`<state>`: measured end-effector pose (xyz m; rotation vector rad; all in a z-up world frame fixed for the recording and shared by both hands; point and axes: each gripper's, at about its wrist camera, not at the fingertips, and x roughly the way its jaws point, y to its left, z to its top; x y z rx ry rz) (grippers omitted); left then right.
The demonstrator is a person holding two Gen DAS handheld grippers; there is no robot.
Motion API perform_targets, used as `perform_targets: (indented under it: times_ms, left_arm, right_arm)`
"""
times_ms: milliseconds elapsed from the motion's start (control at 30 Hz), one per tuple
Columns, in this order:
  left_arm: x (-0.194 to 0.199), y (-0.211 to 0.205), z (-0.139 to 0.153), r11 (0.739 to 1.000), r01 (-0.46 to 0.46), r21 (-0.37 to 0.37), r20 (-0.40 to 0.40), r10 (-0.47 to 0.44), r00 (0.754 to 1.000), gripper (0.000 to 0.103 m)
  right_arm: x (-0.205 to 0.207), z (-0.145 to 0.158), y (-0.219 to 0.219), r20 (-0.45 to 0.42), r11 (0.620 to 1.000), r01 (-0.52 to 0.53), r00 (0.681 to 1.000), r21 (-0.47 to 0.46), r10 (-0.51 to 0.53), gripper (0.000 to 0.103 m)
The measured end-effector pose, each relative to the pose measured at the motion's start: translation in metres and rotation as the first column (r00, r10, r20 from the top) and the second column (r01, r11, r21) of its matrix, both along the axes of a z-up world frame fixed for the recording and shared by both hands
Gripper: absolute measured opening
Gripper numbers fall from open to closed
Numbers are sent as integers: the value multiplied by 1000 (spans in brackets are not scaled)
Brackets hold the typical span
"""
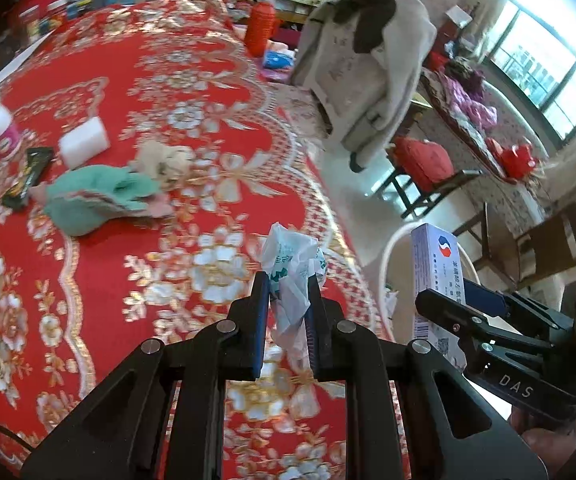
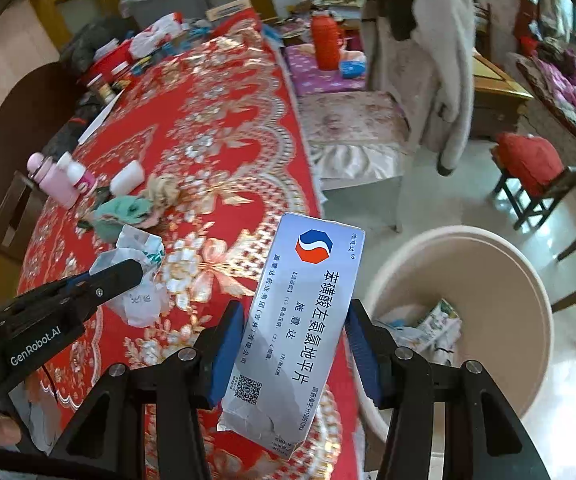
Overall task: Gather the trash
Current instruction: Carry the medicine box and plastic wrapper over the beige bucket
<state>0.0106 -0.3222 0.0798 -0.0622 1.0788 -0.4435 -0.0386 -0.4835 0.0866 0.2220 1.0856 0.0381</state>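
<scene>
Left gripper (image 1: 288, 300) over the red floral-cloth tabletop (image 1: 128, 80), crumpled white plastic wrapper (image 1: 293, 276) between its jaws. Right gripper (image 2: 295, 340) to its right at the tabletop edge, flat white cardboard medicine box (image 2: 299, 320) between its jaws. Round beige plastic bin (image 2: 519, 280) on the floor right of the tabletop, paper scraps (image 2: 439, 320) inside.

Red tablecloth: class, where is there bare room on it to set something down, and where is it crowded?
Bare: the red tablecloth between the white block and far clutter, and along its right edge. Crowded: around the green cloth and pink bottle.
</scene>
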Motion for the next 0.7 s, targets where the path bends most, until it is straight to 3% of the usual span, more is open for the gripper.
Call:
perform_targets:
  times_ms: [700]
  left_arm:
    - [-21,-102,-13,983,179,-34,-46,-180,983,14]
  right_arm:
    - [-43,-11,-87,-44,985,172,984,-19,-172,50]
